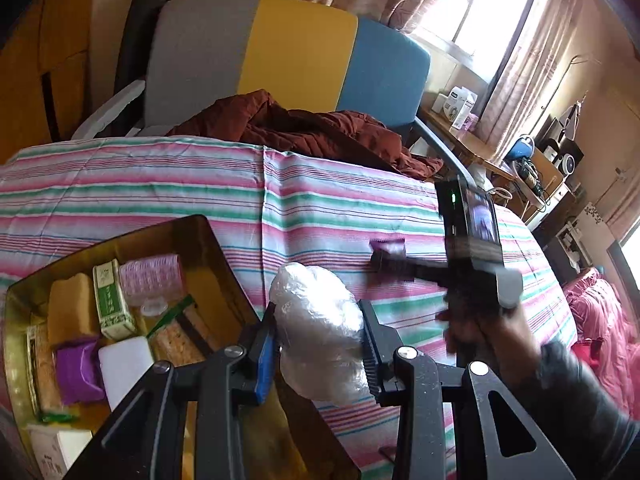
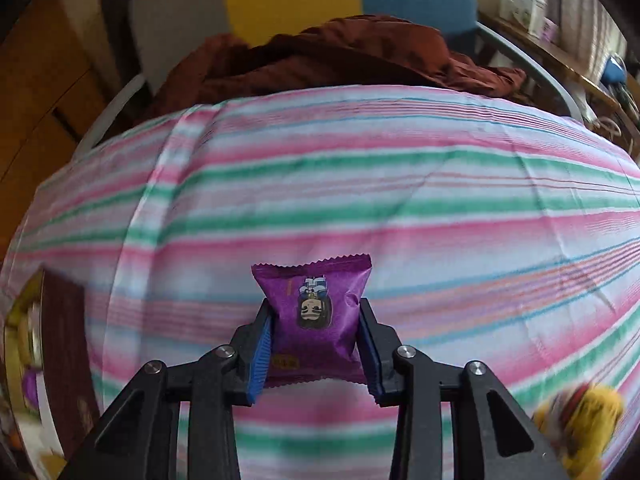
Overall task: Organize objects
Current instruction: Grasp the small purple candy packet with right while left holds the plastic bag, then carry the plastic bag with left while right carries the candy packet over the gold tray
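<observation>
On the striped bedcover (image 2: pixel 400 184), the right claw (image 2: pixel 316 344) pinches a purple snack packet (image 2: pixel 316 312); the left claw (image 1: pixel 320 332) clamps a plastic bag (image 1: pixel 320 320).

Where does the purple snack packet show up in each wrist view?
Left wrist: purple snack packet right of centre, on the striped sheet, at the right gripper's tips.
Right wrist: low centre, pinched between that gripper's fingers.
Shared landmark: rust-brown cloth by the sheet's far edge.

A rust-brown garment (image 1: pixel 304 128) lies crumpled at twelve o'clock, against a grey, yellow and blue chair back (image 1: pixel 288 52). Curtains (image 1: pixel 532 60) frame a bright window (image 1: pixel 480 4) at two o'clock.
</observation>
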Motion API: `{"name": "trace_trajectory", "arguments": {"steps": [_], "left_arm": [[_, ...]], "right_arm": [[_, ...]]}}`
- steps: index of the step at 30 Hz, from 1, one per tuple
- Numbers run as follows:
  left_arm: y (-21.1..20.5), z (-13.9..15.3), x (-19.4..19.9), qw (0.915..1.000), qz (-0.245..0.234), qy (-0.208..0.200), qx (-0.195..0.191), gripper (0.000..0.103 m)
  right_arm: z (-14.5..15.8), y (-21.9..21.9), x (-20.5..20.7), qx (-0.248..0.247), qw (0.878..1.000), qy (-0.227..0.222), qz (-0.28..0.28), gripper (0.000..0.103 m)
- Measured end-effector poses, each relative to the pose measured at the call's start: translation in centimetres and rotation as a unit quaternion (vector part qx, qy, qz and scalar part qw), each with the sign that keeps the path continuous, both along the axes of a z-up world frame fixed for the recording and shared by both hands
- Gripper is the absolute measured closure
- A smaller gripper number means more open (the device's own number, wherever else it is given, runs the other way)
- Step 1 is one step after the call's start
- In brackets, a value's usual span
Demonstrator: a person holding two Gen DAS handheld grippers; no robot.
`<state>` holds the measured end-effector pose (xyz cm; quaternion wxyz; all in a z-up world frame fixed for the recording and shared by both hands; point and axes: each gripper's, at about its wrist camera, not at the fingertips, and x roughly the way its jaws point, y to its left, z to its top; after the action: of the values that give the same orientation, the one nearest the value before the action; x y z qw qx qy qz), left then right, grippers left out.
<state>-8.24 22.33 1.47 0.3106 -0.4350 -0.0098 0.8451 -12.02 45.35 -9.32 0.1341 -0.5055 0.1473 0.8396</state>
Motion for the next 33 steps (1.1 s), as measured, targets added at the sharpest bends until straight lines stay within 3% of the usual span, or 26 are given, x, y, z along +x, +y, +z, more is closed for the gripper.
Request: {"name": "trace_trajectory", "arguments": {"steps": [16,29,33], "left_arm": [[-2.1,1.4,4.2,0.9980,0.024,0.053,-0.025,0.066],[-5.0,2.1,6.6,0.9862,0.068,0.127,-0.083,0.066],[-5.8,1.8,6.9,0.9854,0.073,0.128,-0.085,0.066]], "right_arm": [[0.3,-3.0,9.4,-0.037,0.999,0.023,0.024,0.065],[0.8,-5.0,11.6,-0.044,0.998,0.025,0.030,0.065],[0.7,-5.7,11.7,-0.038,0.998,0.022,0.037,0.065]]}}
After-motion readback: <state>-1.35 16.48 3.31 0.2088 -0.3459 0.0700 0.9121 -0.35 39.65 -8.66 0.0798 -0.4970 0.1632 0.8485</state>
